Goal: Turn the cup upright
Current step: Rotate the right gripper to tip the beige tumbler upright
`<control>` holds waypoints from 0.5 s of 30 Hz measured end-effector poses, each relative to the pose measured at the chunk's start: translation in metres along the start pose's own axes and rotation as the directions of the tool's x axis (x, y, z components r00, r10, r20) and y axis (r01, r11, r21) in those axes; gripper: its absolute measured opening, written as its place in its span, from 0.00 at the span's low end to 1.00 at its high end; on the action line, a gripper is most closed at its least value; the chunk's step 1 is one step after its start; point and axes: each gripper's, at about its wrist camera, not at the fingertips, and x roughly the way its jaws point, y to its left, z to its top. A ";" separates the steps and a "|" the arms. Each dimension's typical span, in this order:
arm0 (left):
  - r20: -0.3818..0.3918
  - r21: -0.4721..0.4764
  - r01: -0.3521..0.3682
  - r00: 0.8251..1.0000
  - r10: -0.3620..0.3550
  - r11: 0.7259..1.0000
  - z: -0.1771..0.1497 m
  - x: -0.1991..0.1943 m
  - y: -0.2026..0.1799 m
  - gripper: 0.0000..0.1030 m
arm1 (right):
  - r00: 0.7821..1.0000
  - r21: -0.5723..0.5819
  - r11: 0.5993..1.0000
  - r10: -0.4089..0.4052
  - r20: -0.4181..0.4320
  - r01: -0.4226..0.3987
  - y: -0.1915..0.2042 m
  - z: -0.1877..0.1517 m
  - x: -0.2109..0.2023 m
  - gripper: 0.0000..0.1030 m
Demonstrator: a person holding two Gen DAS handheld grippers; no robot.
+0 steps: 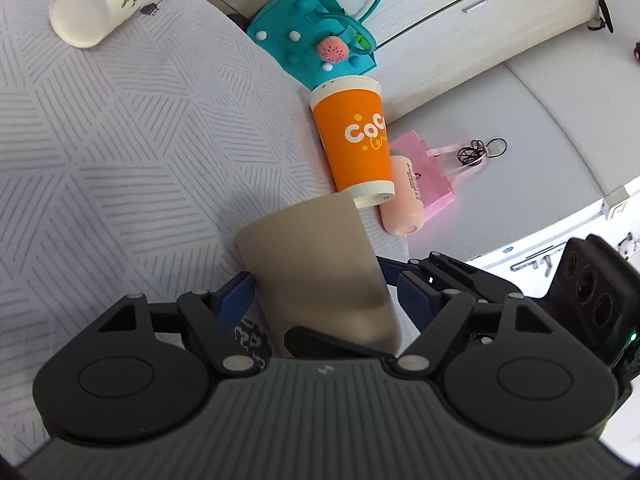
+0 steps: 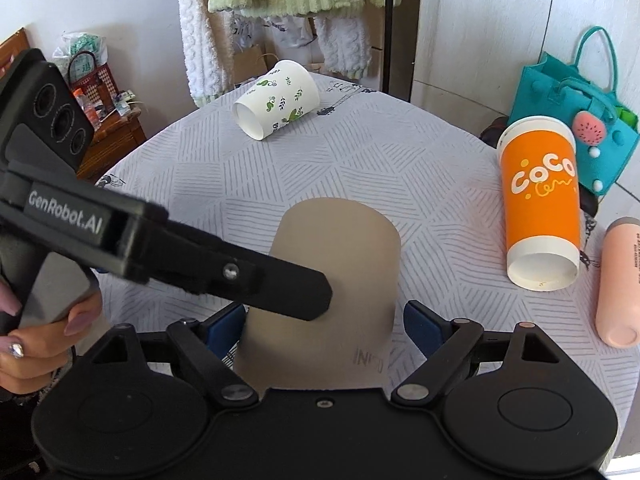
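Observation:
A plain tan paper cup [image 2: 340, 280] lies between the blue pads of my right gripper [image 2: 324, 326]; the pads stand a little off its sides. My left gripper [image 1: 320, 304] holds the same cup [image 1: 316, 264] across its body, and one black left finger [image 2: 280, 288] shows pressed on the cup in the right wrist view. An orange "CoCo" cup [image 2: 540, 204] lies on its side at the right, also in the left wrist view [image 1: 354, 140]. A white leaf-print cup [image 2: 276, 100] lies on its side at the far side, also in the left wrist view [image 1: 108, 0].
The round table [image 2: 360, 160] has a grey striped cloth. A teal felt bag [image 2: 568, 104] stands at the right edge. A peach bottle [image 2: 618, 280] lies at the right. A pink paper bag [image 1: 424, 176] is beyond the edge. Clothes hang behind the table.

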 end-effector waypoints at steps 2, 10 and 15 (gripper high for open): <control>-0.007 -0.002 -0.001 1.000 0.001 1.000 0.000 0.001 0.002 0.75 | 1.000 0.011 1.000 0.009 -0.005 -0.009 -0.003 0.001 0.002 0.86; -0.020 0.065 -0.013 1.000 0.014 0.998 -0.001 0.010 -0.005 0.77 | 1.000 0.064 0.998 0.016 0.018 -0.017 -0.011 -0.003 0.003 0.83; 0.000 0.124 0.001 1.000 -0.001 0.992 -0.006 0.006 -0.006 0.78 | 0.998 0.060 0.998 0.005 0.064 -0.008 -0.010 -0.011 -0.002 0.82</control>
